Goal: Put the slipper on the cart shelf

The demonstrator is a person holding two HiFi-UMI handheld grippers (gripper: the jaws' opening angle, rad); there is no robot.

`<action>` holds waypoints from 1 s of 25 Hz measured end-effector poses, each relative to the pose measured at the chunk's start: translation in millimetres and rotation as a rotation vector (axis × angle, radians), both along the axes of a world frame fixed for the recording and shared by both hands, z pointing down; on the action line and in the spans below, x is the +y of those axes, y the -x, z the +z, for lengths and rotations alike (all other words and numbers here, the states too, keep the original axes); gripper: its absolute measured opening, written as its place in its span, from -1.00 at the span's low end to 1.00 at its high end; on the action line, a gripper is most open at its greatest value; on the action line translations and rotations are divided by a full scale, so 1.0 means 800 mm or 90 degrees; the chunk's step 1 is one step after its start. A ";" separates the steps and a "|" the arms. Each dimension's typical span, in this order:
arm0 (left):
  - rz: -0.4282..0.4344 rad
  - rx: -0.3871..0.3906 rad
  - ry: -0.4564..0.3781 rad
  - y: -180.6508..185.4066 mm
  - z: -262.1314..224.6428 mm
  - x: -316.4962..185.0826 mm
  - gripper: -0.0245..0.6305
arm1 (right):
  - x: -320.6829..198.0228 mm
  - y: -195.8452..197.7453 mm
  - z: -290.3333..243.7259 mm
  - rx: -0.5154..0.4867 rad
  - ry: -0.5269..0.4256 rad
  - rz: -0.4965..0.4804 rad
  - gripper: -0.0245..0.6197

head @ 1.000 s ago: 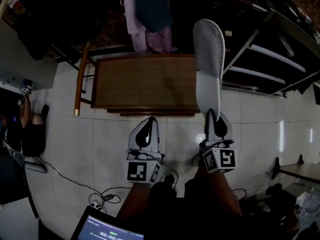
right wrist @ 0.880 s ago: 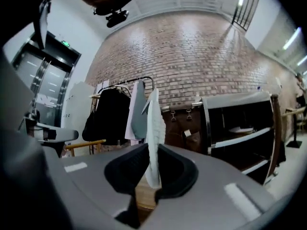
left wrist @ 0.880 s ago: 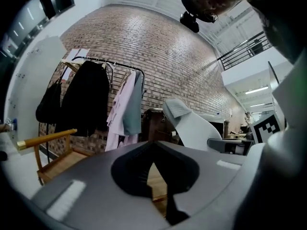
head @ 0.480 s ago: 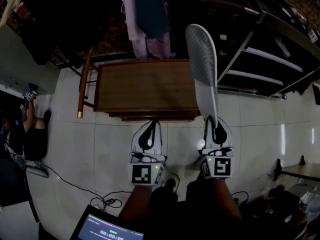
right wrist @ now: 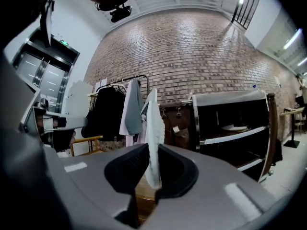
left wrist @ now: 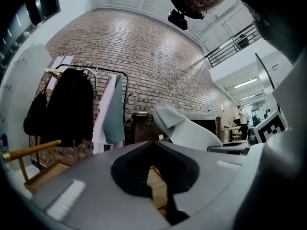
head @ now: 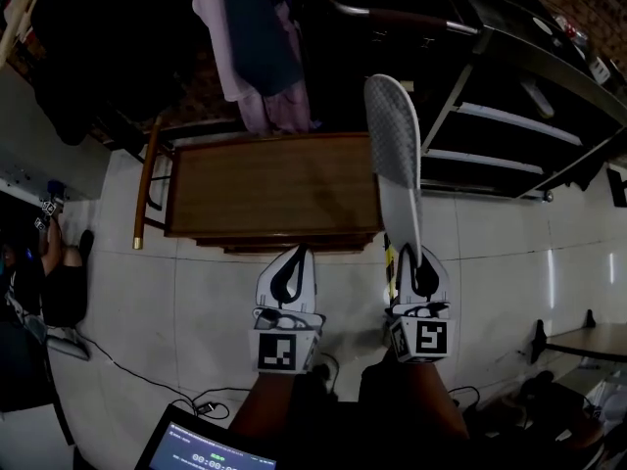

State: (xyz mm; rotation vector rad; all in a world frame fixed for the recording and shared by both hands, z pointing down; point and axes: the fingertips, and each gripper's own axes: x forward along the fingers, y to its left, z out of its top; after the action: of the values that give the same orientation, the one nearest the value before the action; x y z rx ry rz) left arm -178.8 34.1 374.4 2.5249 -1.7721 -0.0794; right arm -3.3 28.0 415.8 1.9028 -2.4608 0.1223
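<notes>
A pale grey slipper (head: 396, 161) stands on edge, pointing away from me, with its heel clamped in my right gripper (head: 416, 268). Its toe reaches up beside the front post of the black cart (head: 502, 127), whose slatted shelves lie to the right of it. In the right gripper view the slipper (right wrist: 152, 138) rises thin and upright out of the right gripper (right wrist: 150, 182). My left gripper (head: 291, 266) hangs level with it on the left, shut and empty, over the floor in front of the wooden table. From the left gripper (left wrist: 161, 195) the slipper (left wrist: 188, 128) shows at right.
A low wooden table (head: 272, 186) stands ahead of the left gripper, with a wooden chair frame (head: 149, 180) at its left. Clothes (head: 257, 57) hang on a rack behind it. A laptop (head: 206, 450) and cables lie on the tiled floor near me.
Both grippers sit a little lower in the head view. The slipper stays gripped, its toe now leaning slightly left and lower against the cart. Table and cart have shifted in the view.
</notes>
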 end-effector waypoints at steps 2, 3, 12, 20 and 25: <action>0.007 -0.001 0.005 -0.030 -0.001 -0.013 -0.88 | -0.009 -0.035 0.006 0.006 0.008 0.013 -0.78; 0.011 0.001 0.009 -0.046 0.000 -0.019 -0.88 | -0.014 -0.053 0.009 0.011 0.014 0.020 -0.78; 0.019 0.003 0.016 -0.197 0.005 -0.081 -0.88 | -0.057 -0.220 0.037 -0.009 0.076 0.056 -0.78; 0.015 0.003 0.018 -0.313 0.006 -0.130 -0.88 | -0.106 -0.329 0.056 -0.091 0.154 0.075 -0.78; 0.015 0.001 0.024 -0.361 0.007 -0.151 -0.88 | -0.135 -0.363 0.068 -0.130 0.200 0.060 -0.78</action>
State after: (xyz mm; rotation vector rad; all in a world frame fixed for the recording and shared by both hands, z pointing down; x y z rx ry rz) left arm 109.8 -87.0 379.6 2.5183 -1.7258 -0.0469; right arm 286.8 -80.1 470.0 1.9473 -2.2923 0.6950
